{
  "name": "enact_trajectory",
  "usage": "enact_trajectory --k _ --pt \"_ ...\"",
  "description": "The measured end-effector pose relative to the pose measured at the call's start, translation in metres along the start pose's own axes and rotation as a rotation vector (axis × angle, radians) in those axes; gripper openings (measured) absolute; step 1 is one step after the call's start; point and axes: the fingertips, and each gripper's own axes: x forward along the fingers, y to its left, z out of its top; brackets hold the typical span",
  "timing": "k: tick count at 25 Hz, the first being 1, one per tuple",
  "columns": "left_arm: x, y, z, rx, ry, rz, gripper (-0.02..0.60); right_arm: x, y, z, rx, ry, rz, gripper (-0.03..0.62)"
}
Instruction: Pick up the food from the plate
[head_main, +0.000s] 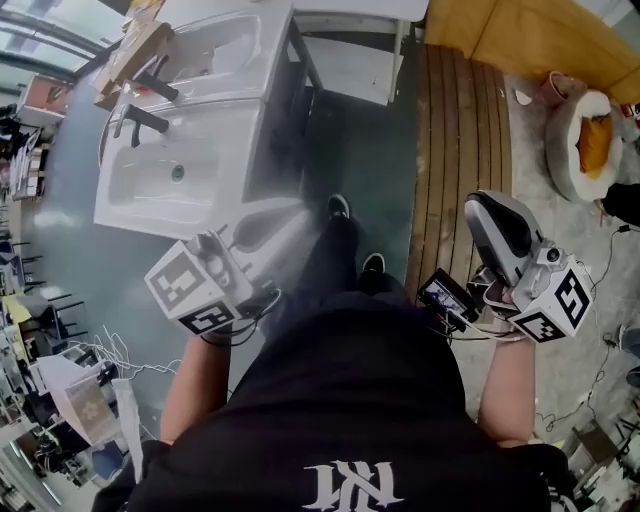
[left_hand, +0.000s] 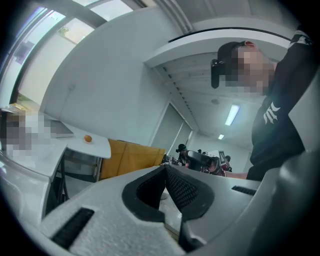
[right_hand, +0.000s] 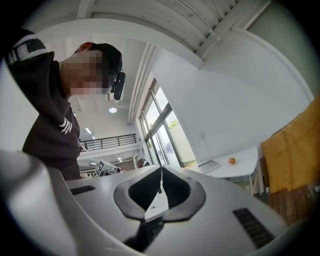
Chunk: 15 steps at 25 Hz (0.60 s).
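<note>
No plate shows in any view. A small orange round thing (left_hand: 88, 138) lies on a white table top (left_hand: 95, 146) far off; the right gripper view also catches this orange thing (right_hand: 232, 161) on the table (right_hand: 240, 167). My left gripper (left_hand: 165, 168) is shut with nothing between its jaws and points up into the room. My right gripper (right_hand: 161, 171) is also shut and empty, tilted upward. In the head view both are held at waist height, the left gripper (head_main: 268, 222) at left and the right gripper (head_main: 485, 210) at right, far from the table.
A white double sink unit (head_main: 190, 150) with black taps (head_main: 145, 118) stands ahead at left. Wooden floor planks (head_main: 460, 130) run at right, beside a round white cushion (head_main: 585, 140) and a yellow board (head_main: 520, 40). Cables (head_main: 100, 355) lie on the floor at lower left.
</note>
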Motion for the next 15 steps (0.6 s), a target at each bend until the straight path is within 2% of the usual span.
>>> enact_trajectory --k 5,10,15 --pt "0.019 0.03 0.011 0.019 0.006 -0.039 0.005 0.018 -0.024 -0.003 -0.001 0.023 -0.042 0.005" --pt "0.04 0.087 0.034 0.022 -0.009 -0.041 0.005 0.06 -0.061 0.004 -0.017 0.066 -0.037 0.005" --pt "0.059 0.149 0.065 0.023 -0.04 -0.033 0.005 0.109 -0.105 0.026 -0.033 0.081 -0.077 0.005"
